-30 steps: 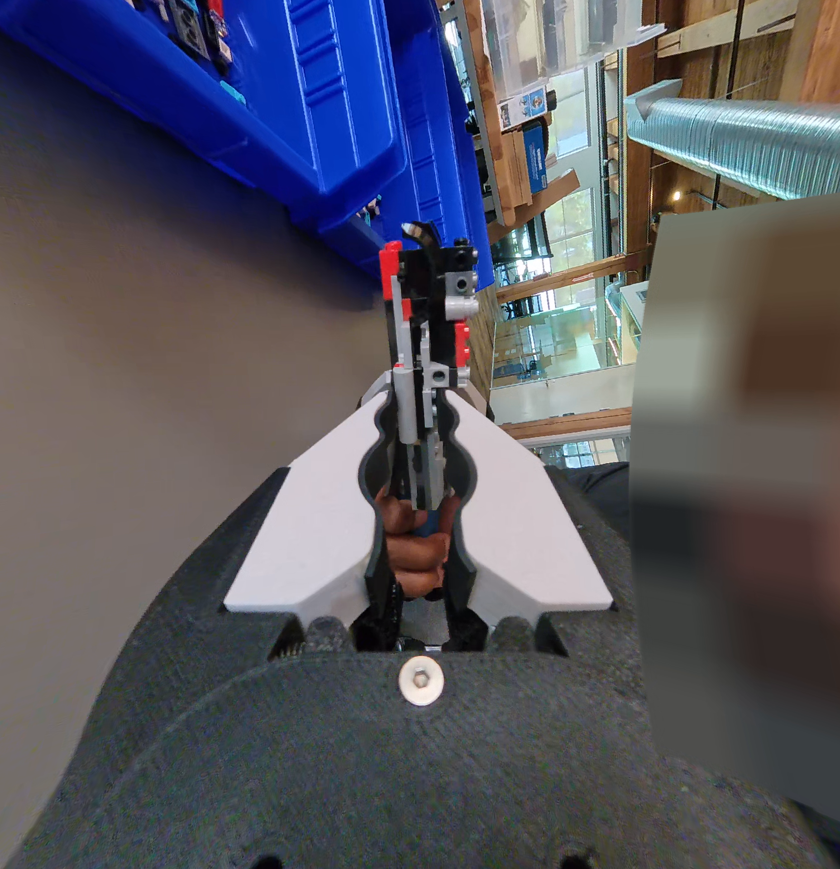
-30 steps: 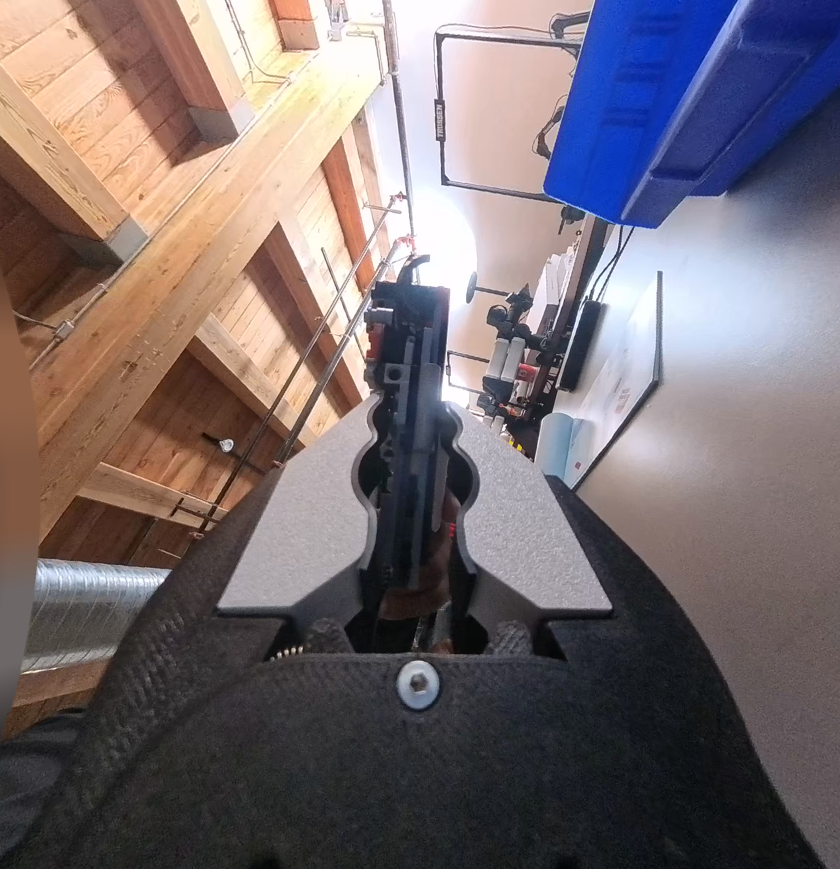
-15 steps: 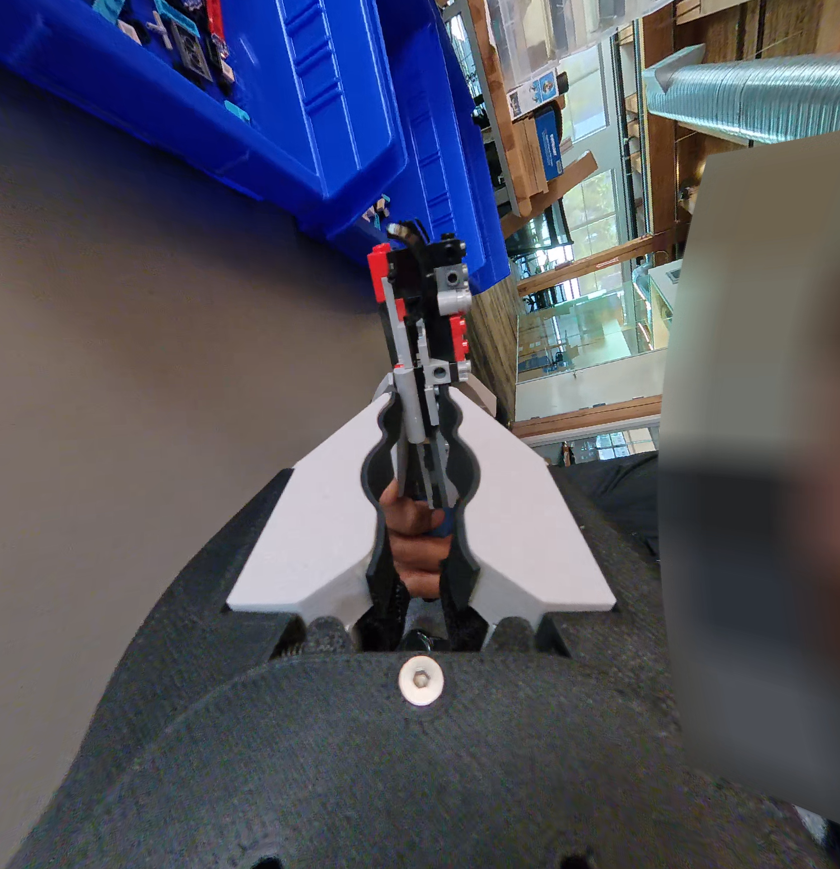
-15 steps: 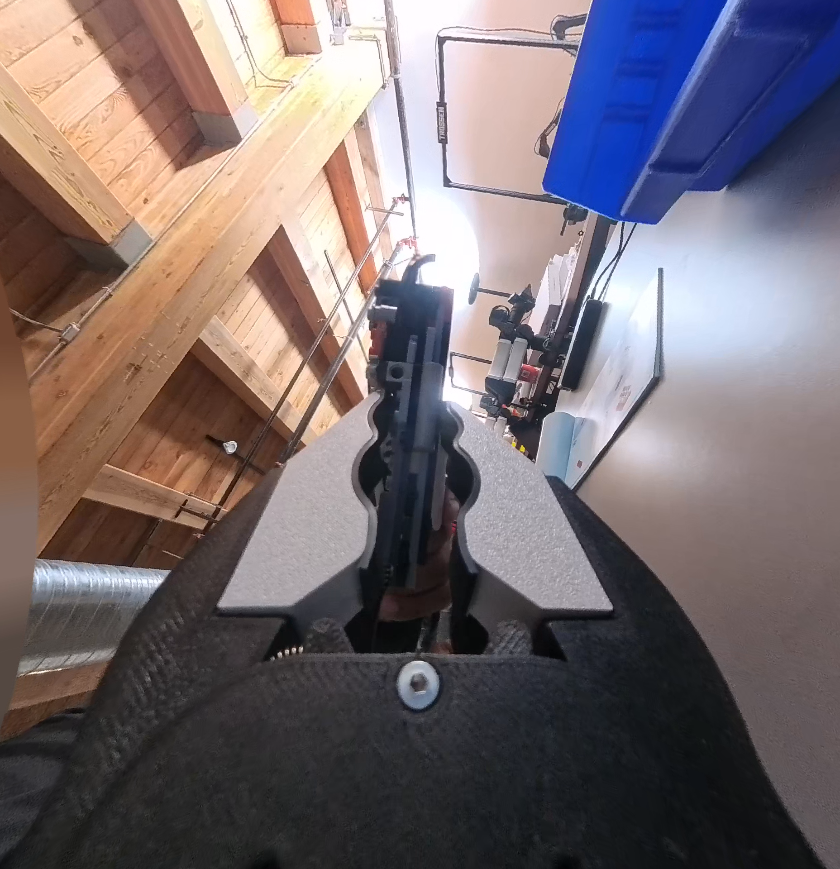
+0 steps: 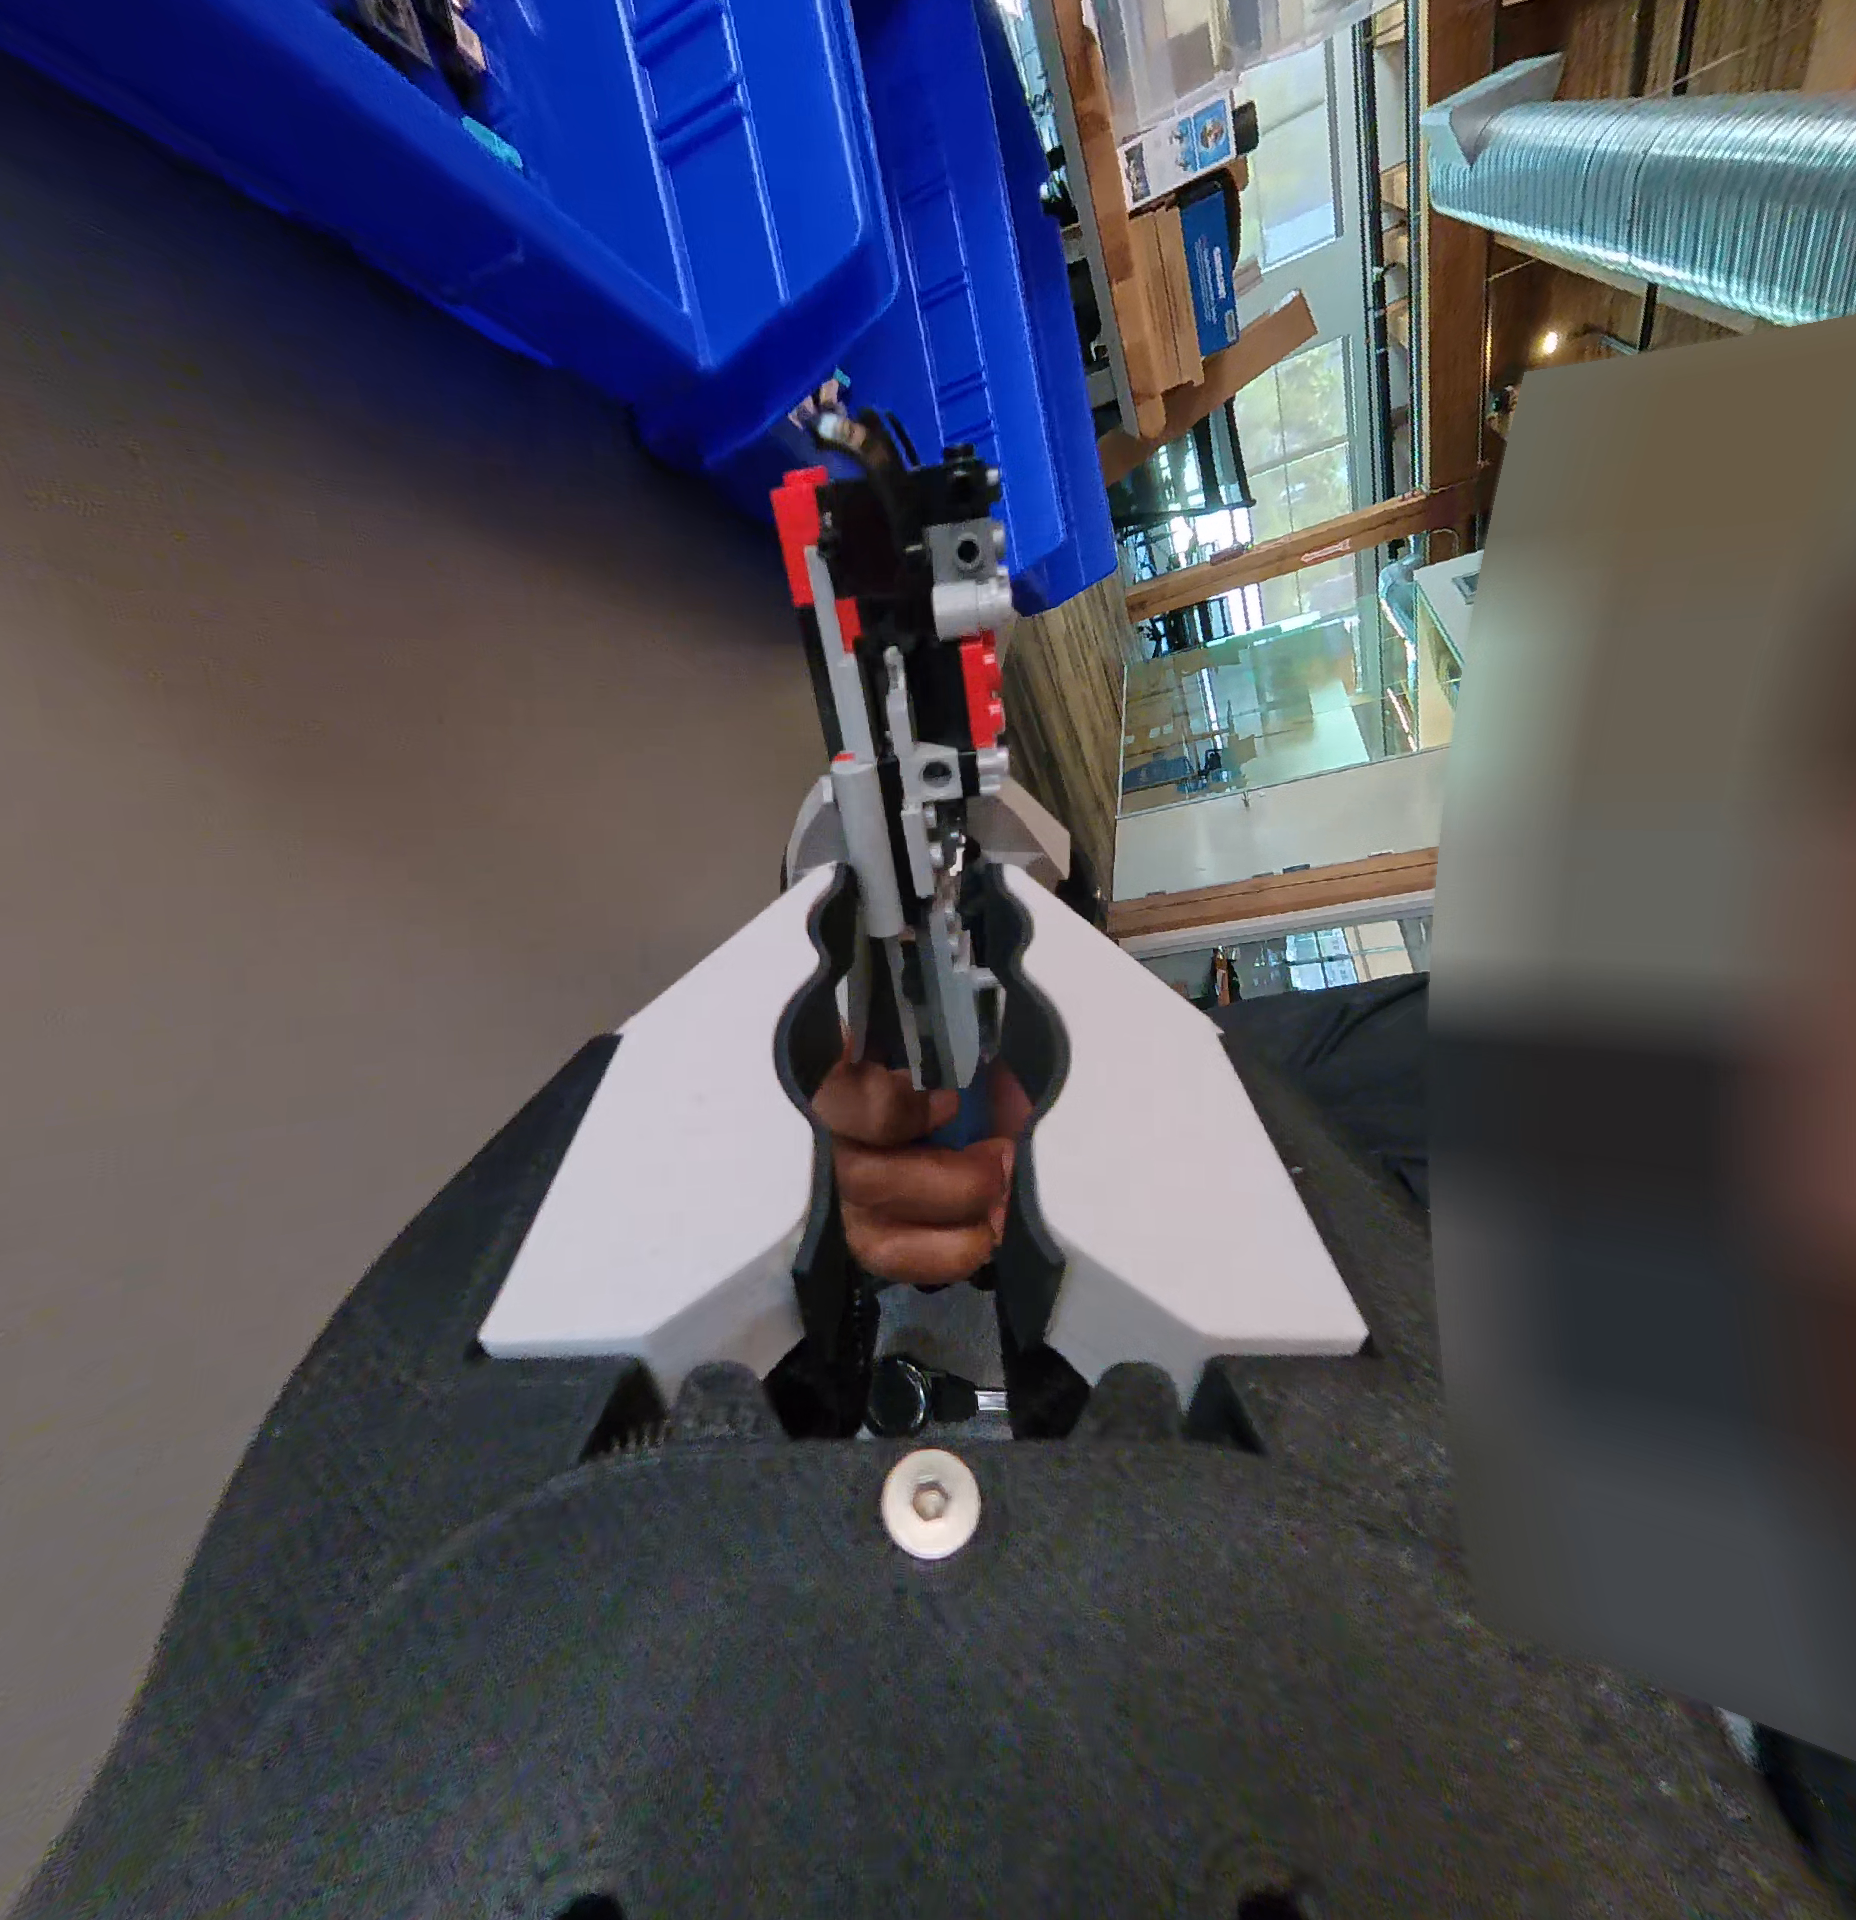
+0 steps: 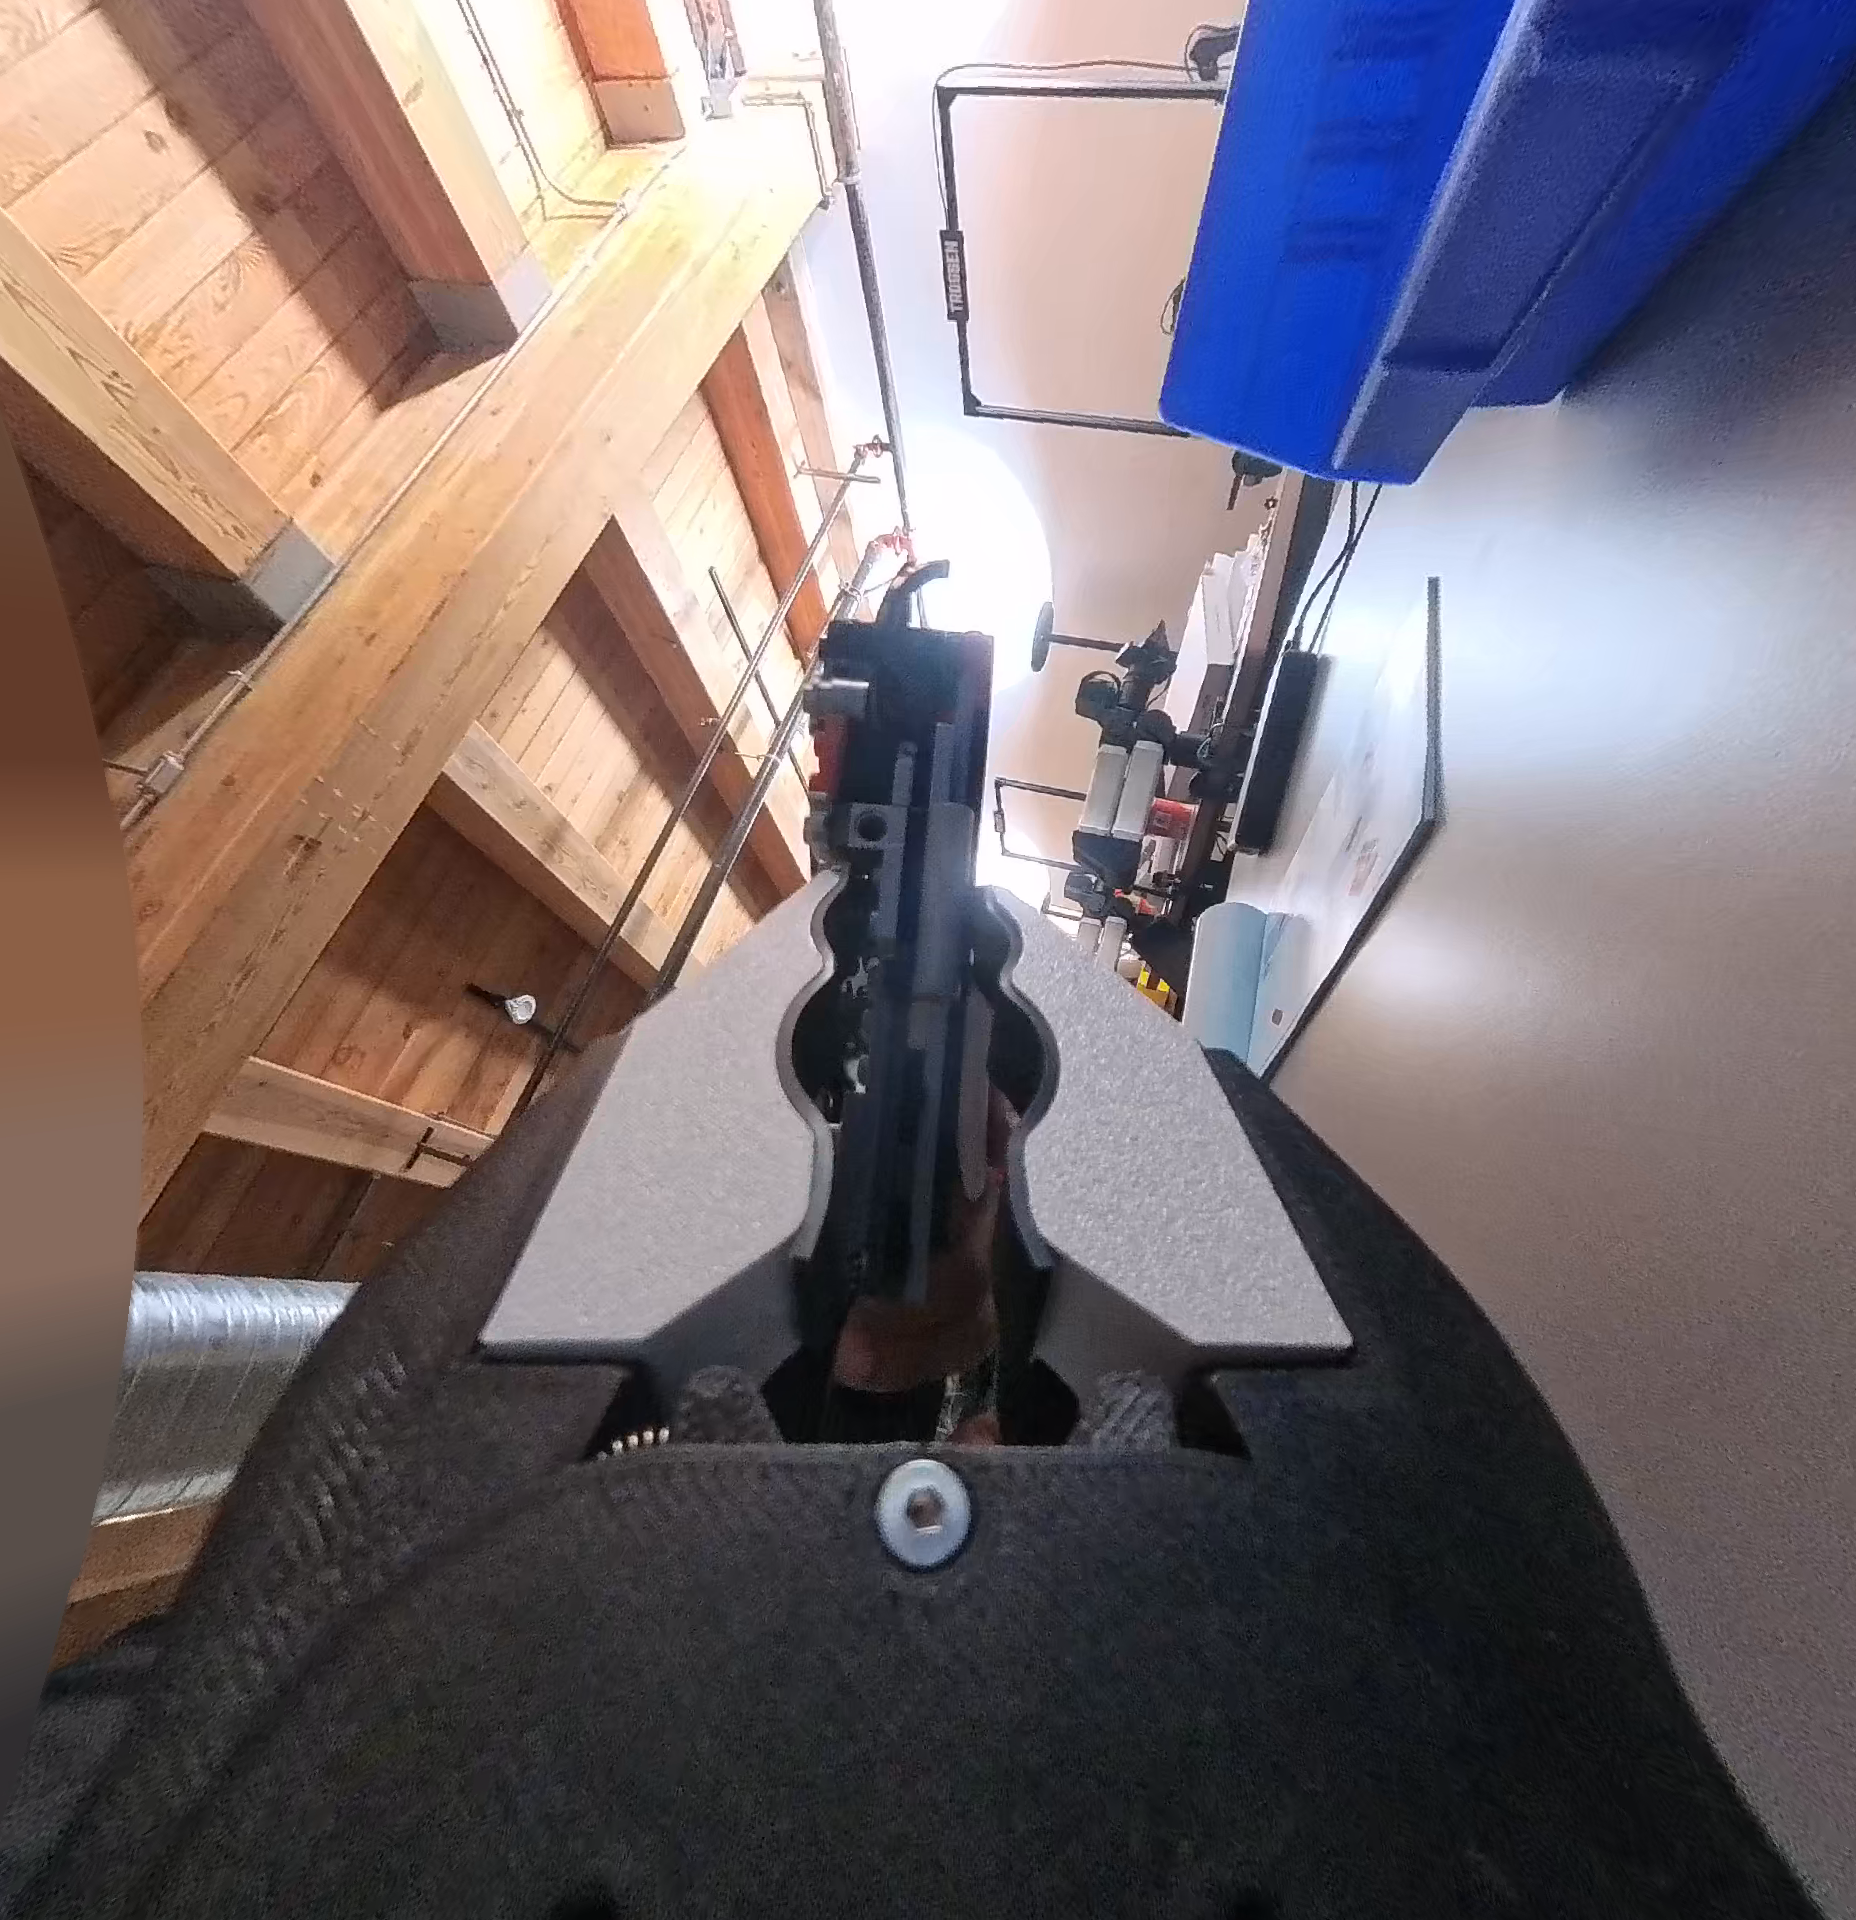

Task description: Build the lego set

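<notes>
Both grippers clamp the same lego model from opposite sides, holding it up off the desk.

In the left wrist view, the left gripper [image 5: 919, 935] has its 2 white fingers [image 5: 695, 1122] pressed together on the lower part of the model [image 5: 893, 675], a thin stack of black, grey and red pieces that sticks out past the fingertips. Behind the model, the tips of the right gripper [image 5: 1017, 831] show, meeting it from the far side. A hand [image 5: 919, 1174] shows through the gap between the fingers, gripping a handle.

In the right wrist view, the right gripper [image 6: 919, 935] is likewise pinching the model [image 6: 903, 748], seen edge-on and dark against a bright wall.

The model hangs in the air near the desk's [image 5: 280, 831] far edge, close to 2 blue bins [image 5: 612, 187] that hold loose pieces. Both views are rolled on their side, so the desk stands like a wall.

The double grip probably serves to steady the narrow build, either to press a piece home by squeezing, or to pass it from 1 gripper to the other. Which one cannot be told. Being so slender, the model could twist or shed pieces if the 2 grips pull unevenly.
</notes>
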Available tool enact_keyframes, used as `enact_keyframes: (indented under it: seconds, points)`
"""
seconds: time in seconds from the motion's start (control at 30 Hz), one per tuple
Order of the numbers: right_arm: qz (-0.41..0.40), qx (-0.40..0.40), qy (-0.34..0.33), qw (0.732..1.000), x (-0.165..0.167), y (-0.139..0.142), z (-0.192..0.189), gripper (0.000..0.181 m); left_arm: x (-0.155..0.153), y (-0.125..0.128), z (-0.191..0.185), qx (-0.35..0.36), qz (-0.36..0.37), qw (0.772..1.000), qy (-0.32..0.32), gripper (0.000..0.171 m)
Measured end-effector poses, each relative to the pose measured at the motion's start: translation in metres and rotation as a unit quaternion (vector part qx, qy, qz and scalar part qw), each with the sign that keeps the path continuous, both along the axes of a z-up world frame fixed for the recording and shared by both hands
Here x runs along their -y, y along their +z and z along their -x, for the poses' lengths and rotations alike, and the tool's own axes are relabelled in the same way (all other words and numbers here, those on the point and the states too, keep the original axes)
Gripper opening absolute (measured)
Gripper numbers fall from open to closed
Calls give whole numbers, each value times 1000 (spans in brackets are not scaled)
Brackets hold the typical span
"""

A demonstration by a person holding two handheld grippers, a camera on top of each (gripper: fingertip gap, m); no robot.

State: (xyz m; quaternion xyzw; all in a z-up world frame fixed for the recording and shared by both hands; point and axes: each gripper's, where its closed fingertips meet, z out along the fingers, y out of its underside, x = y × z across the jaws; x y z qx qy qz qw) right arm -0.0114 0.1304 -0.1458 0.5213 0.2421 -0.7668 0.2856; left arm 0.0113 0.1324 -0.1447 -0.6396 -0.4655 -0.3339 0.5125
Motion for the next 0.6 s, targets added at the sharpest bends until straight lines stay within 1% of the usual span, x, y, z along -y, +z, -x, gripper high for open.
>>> enact_keyframes:
  seconds: [0.1,0.3,0.47,0.6]
  points:
    - [1,-3,3,1000,1,2,-2,23,1,-1,2,5,-7,1000,6,19]
    - [1,-3,3,1000,2,1,-2,22,1,-2,2,9,-20,1000,12,18]
    - [2,1,4,1000,2,-1,-1,22,2,-4,2,5,-17,1000,13,17]
    - [-11,8,13,1000,5,-7,0,22,4,-9,3,9,-19,1000,9,19]
